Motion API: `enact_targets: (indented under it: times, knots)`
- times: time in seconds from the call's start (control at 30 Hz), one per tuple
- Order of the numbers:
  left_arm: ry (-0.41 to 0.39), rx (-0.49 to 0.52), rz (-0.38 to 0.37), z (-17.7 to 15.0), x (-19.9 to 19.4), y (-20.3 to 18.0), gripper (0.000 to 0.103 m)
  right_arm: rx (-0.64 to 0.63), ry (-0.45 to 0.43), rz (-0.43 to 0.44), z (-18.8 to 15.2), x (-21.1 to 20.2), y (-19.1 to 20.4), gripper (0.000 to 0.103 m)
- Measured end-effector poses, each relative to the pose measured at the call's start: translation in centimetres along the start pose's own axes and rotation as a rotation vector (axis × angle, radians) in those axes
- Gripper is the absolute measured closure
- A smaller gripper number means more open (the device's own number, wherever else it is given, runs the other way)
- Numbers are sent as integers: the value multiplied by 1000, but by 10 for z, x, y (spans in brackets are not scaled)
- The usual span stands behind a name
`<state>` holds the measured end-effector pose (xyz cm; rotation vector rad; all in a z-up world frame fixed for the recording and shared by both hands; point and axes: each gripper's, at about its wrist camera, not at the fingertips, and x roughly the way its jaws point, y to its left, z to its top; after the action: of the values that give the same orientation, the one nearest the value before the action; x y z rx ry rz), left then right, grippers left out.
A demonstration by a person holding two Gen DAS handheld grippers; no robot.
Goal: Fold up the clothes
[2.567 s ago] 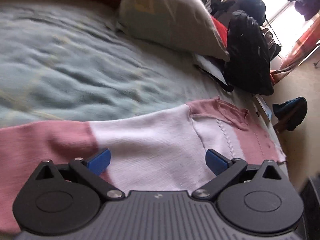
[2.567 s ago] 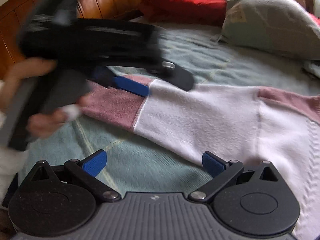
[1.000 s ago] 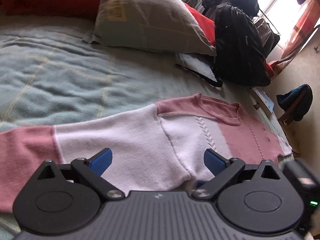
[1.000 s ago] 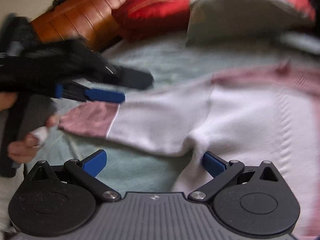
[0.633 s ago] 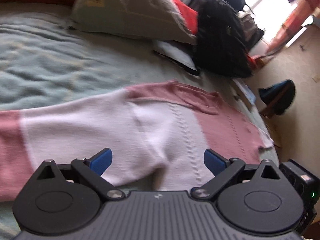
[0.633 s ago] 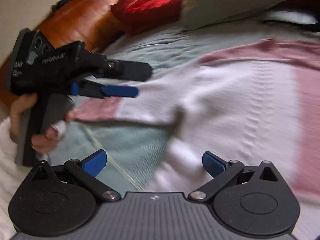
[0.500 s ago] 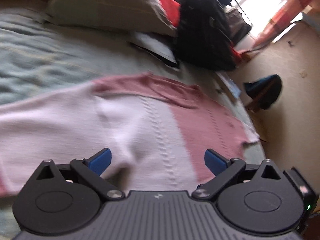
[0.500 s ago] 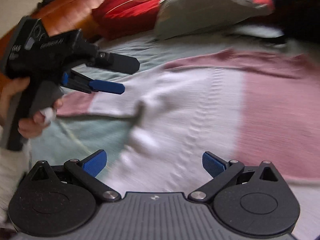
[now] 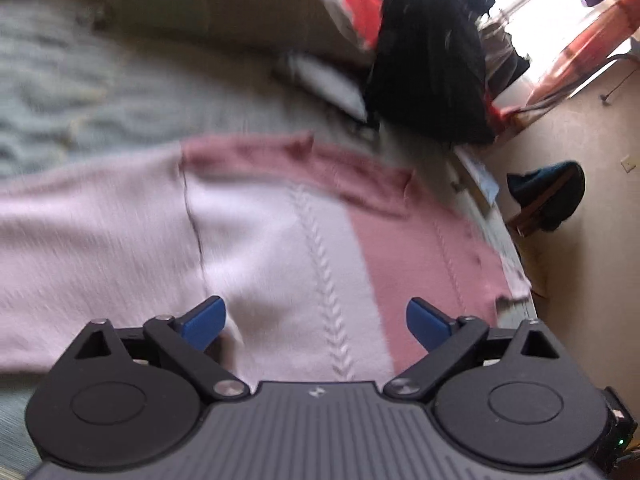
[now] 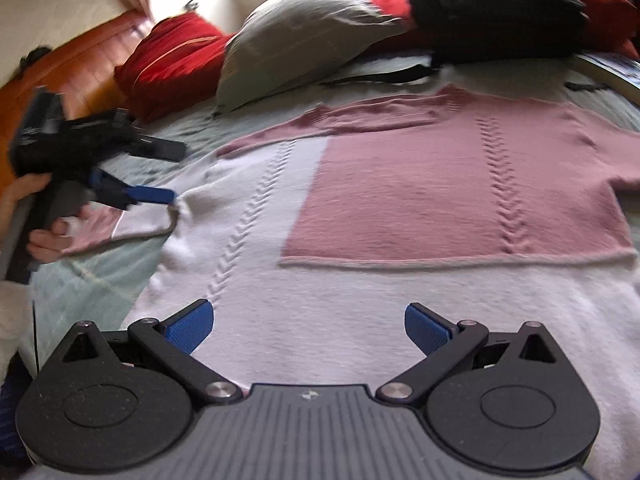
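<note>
A pink-and-white knit sweater (image 10: pixel 360 208) lies flat on the bed, its body spread out and one sleeve running off to the left; it also shows in the left wrist view (image 9: pixel 280 240). My left gripper (image 9: pixel 316 322) is open and hovers low over the sweater near the armpit seam. In the right wrist view the left gripper (image 10: pixel 160 176) appears at the left, held by a hand, above the sleeve. My right gripper (image 10: pixel 308 326) is open and empty, over the white lower part of the sweater.
A grey-green blanket (image 10: pixel 92 280) covers the bed. A grey pillow (image 10: pixel 304 28), red cushions (image 10: pixel 172 56) and a black backpack (image 10: pixel 488 4) sit at the far side. A wooden headboard (image 10: pixel 72 68) is at left. The bed edge and floor (image 9: pixel 580 280) lie at right.
Both grippers have swung to the right, from the sleeve toward the sweater's body. The sweater has stayed flat on the bed. Both grippers have stayed open.
</note>
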<state>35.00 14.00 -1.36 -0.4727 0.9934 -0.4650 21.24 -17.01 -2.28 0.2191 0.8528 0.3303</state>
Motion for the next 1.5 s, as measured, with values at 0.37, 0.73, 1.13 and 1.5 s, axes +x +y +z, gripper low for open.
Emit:
enact_targets:
  times: [0.37,0.73,1.13,1.5]
  knots:
    - [-91,-191,47,17,43,64,4,12,-45,-43,-9,-19,-16,0]
    - [-159,-9,145,22,-46,38,4,-8,-52,-16,-5,-22,-15,0]
    - [-65,81,95,47,6,54,10,-54,-54,21,-7,-22,-3,0]
    - [47,271,155,88,59,83,58,26,-62,-12,-1,-7,-34,0]
